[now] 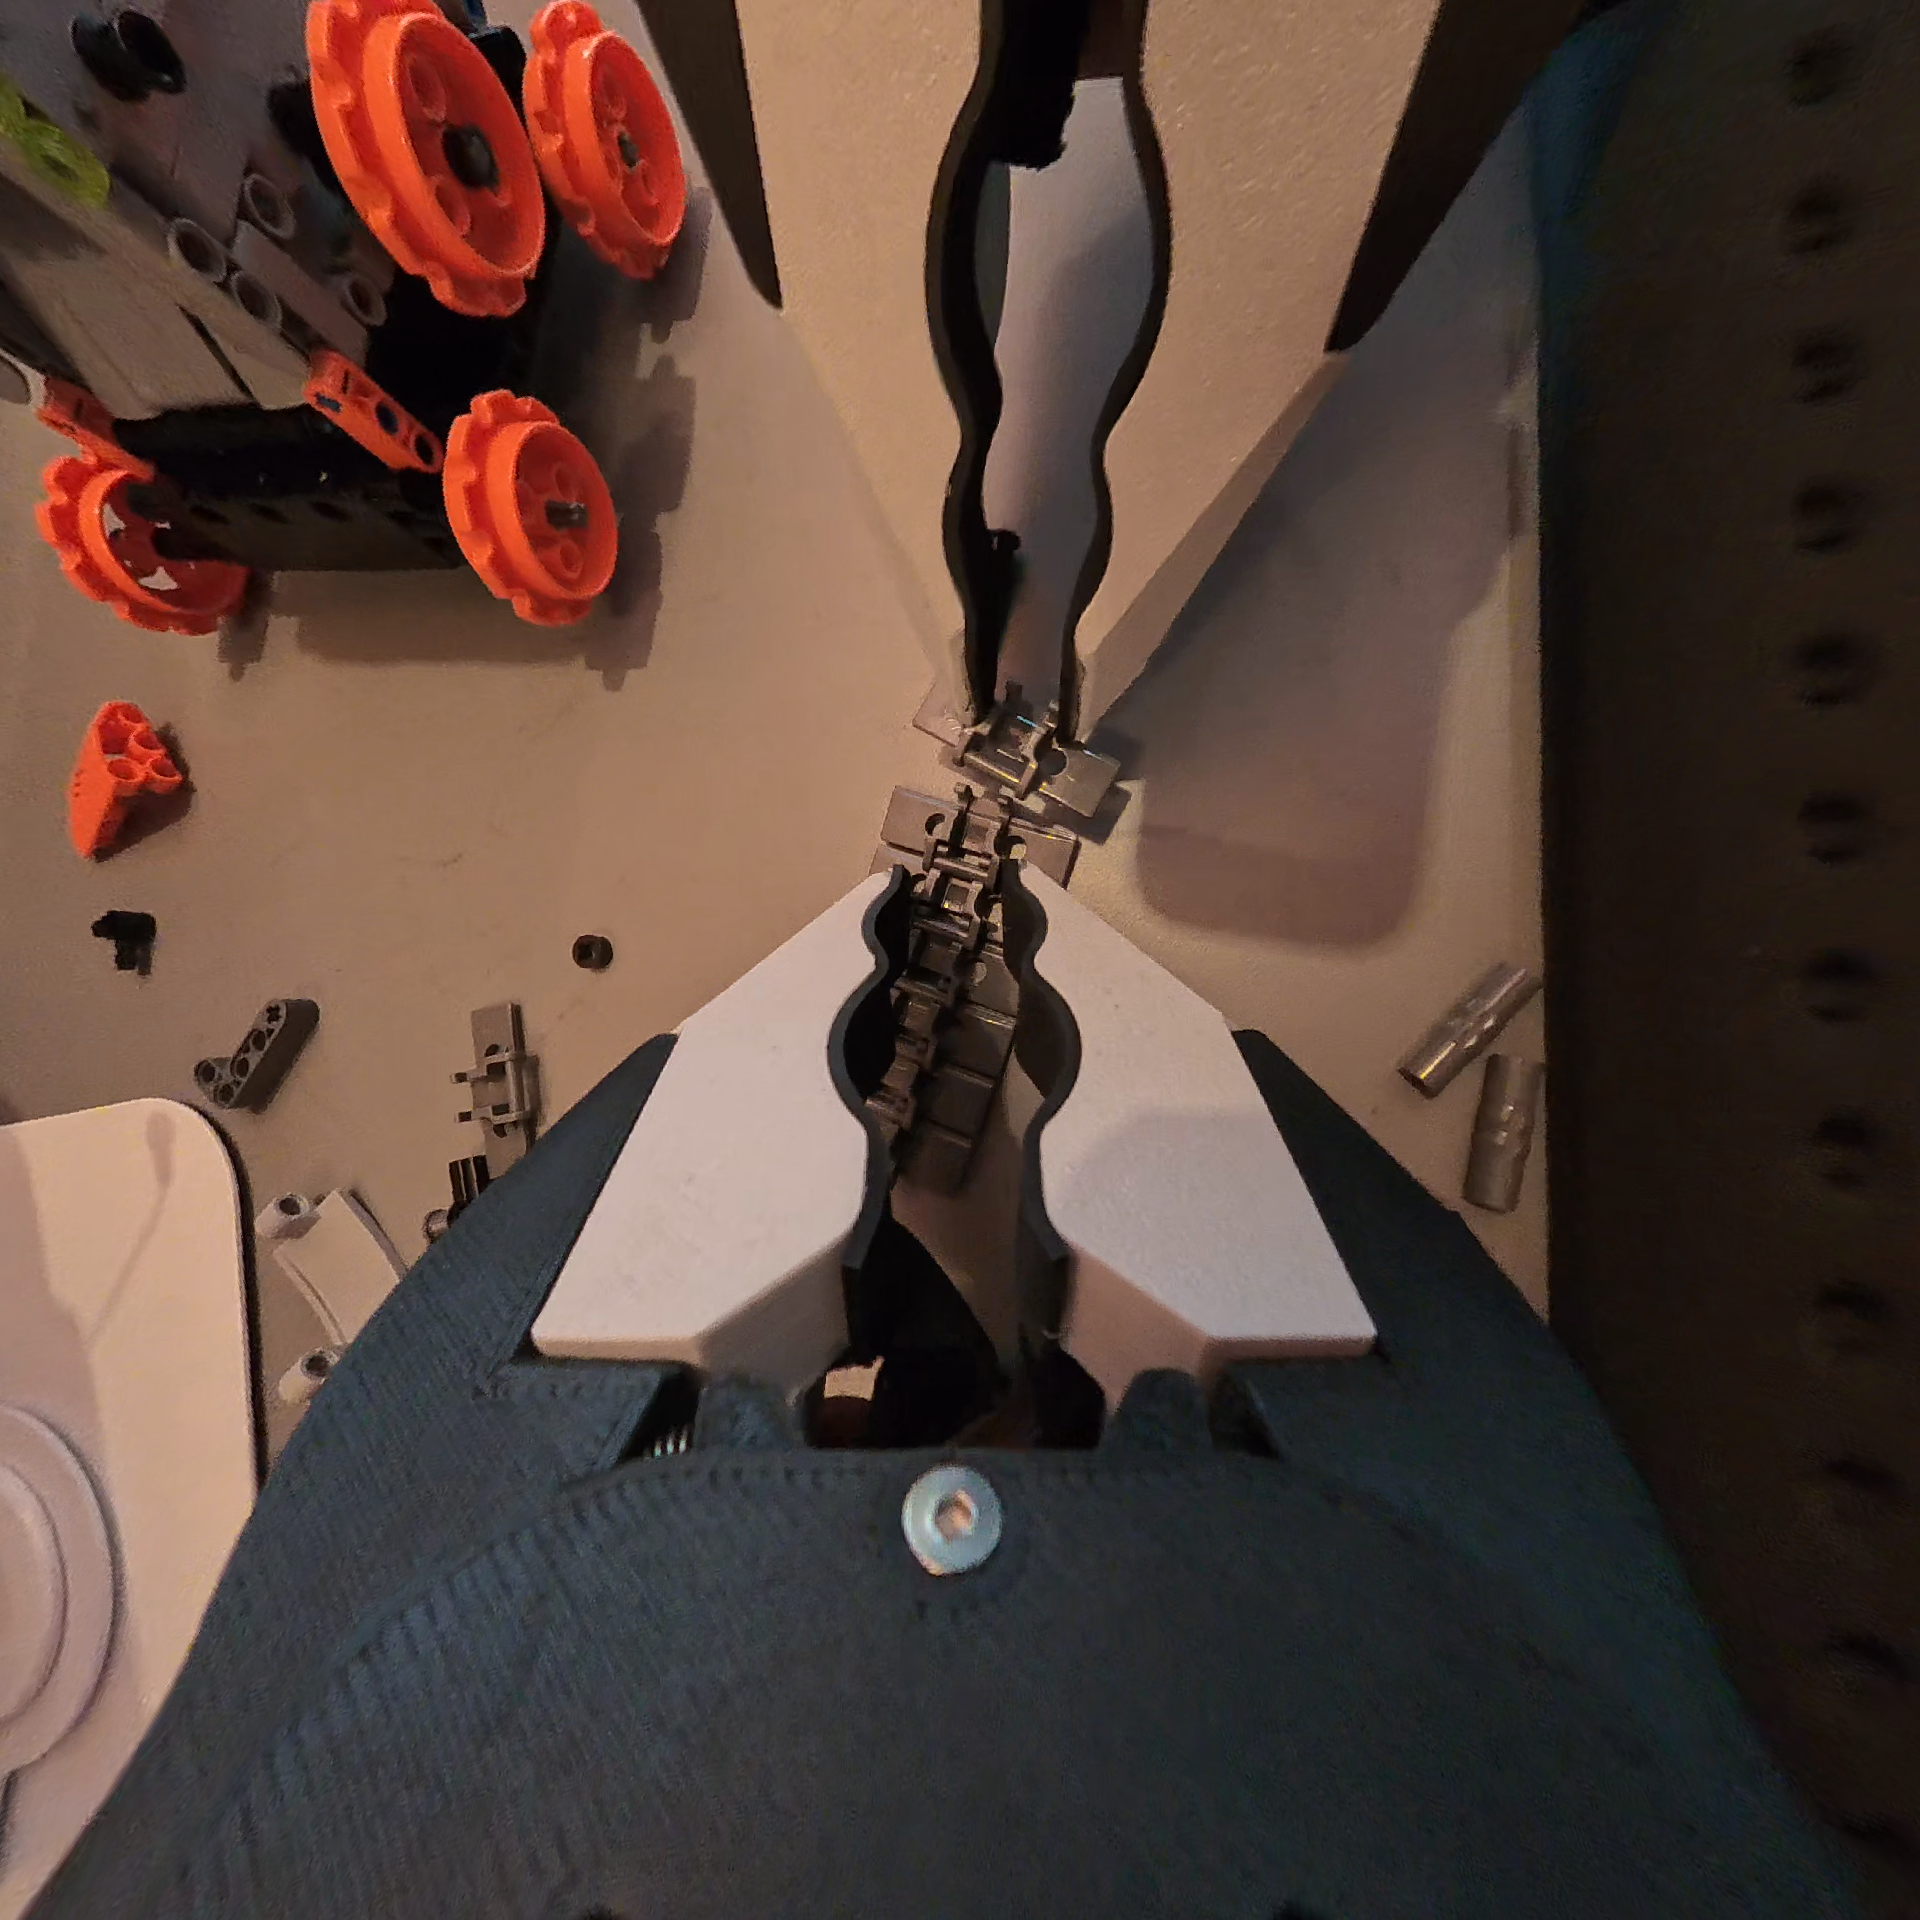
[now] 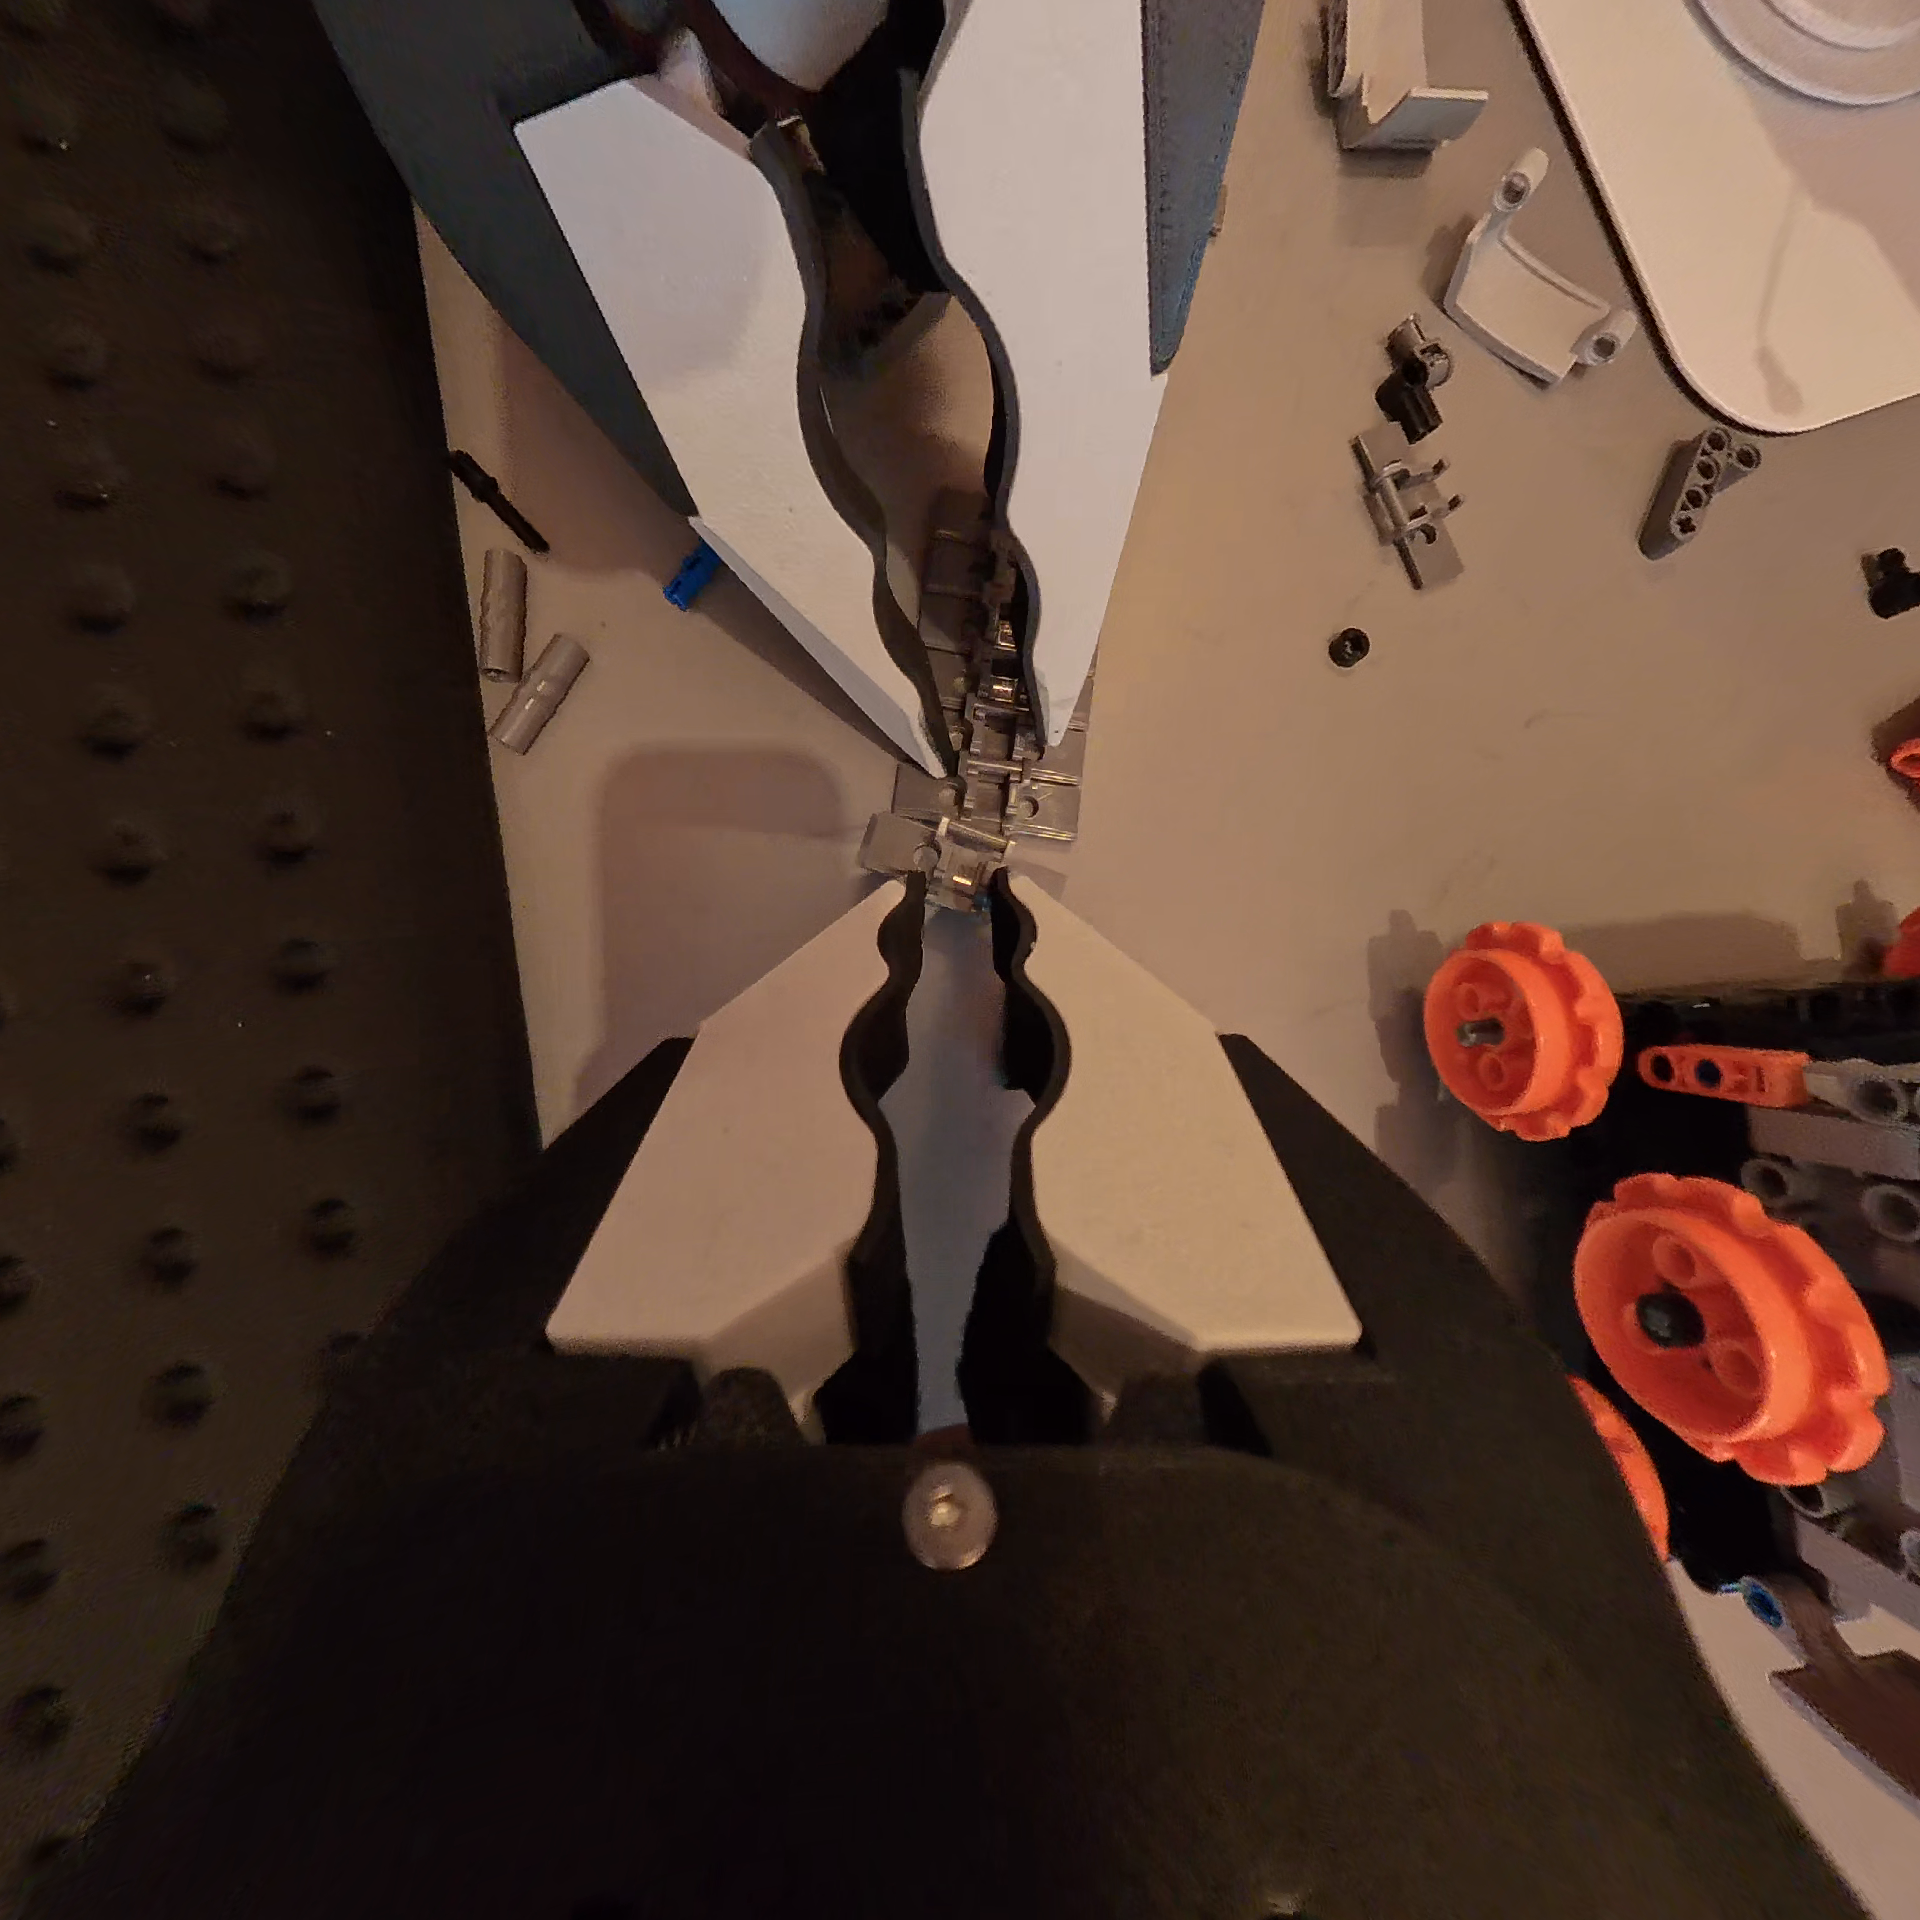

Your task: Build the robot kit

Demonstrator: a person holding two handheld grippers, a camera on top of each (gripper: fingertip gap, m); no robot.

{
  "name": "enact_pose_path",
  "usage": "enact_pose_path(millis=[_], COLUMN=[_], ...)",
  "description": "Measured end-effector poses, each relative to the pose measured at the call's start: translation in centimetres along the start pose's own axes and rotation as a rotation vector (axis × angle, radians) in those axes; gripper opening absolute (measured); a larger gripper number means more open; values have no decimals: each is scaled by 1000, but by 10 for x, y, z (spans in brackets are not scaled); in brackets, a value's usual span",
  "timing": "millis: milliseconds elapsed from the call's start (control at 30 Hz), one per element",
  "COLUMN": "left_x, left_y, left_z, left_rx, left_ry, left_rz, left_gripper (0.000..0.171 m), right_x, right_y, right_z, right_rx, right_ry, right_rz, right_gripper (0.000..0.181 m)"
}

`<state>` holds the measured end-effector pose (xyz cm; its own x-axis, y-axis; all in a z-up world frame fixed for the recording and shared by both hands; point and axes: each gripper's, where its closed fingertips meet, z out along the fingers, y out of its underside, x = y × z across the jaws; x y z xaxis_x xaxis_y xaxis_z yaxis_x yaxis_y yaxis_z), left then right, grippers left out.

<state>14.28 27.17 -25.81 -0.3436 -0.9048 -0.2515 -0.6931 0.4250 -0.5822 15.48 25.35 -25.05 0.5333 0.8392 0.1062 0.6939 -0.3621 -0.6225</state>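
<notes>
1. Left wrist view: the left claw [image 1: 951, 904] pinches a grey track chain [image 1: 961, 997] between its wavy pads, the links lying lengthwise along the fingers. The chain's long axis runs straight ahead to the right claw [image 1: 1013, 717], whose tips nip the far end link; two or three links bridge the short gap between the tips. To the left stands a grey and black model vehicle [image 1: 281, 343] with orange wheels; an orange connector [image 1: 125, 774] and small grey pieces lie near it. Two grey tubes [image 1: 1481, 1070] lie by the worktop [image 1: 727, 727] edge on the right.

2. Right wrist view: the right claw [image 2: 961, 883] is closed on the chain's near end link, tips only. The chain [image 2: 982, 717] extends away into the left claw [image 2: 992, 748], which grips it deeper along its pads. The orange-wheeled vehicle [image 2: 1725, 1330] is at right, the tubes [image 2: 525, 665] at left beside a dark studded mat [image 2: 208, 831].
</notes>
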Motion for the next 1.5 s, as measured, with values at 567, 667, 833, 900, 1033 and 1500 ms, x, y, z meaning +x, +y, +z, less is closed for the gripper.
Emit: enact_pose_path(millis=[567, 667, 833, 900, 1033, 1500], left_x=[16, 17, 17, 17, 17, 18], left_y=[-2, -2, -2, -2, -2, -2], left_z=[-3, -3, -4, -4, -4, -3], left_rx=[42, 43, 43, 42, 41, 40], left_ry=[102, 106, 108, 109, 109, 126], left_rz=[110, 119, 120, 120, 118, 76], left_gripper=[13, 13, 14, 13, 13, 13], right_x=[-10, -12, -7, -6, -7, -9], right_y=[4, 4, -3, -14, -15, -7], right_z=[7, 7, -2, -7, 2, 11], right_rx=[-55, -66, -20, 45, 47, -53], right_ry=[-94, -101, -64, -55, -57, -78], right_rz=[-96, -102, -90, -70, -51, -41], right_gripper=[10, 11, 14, 0, 0, 0])
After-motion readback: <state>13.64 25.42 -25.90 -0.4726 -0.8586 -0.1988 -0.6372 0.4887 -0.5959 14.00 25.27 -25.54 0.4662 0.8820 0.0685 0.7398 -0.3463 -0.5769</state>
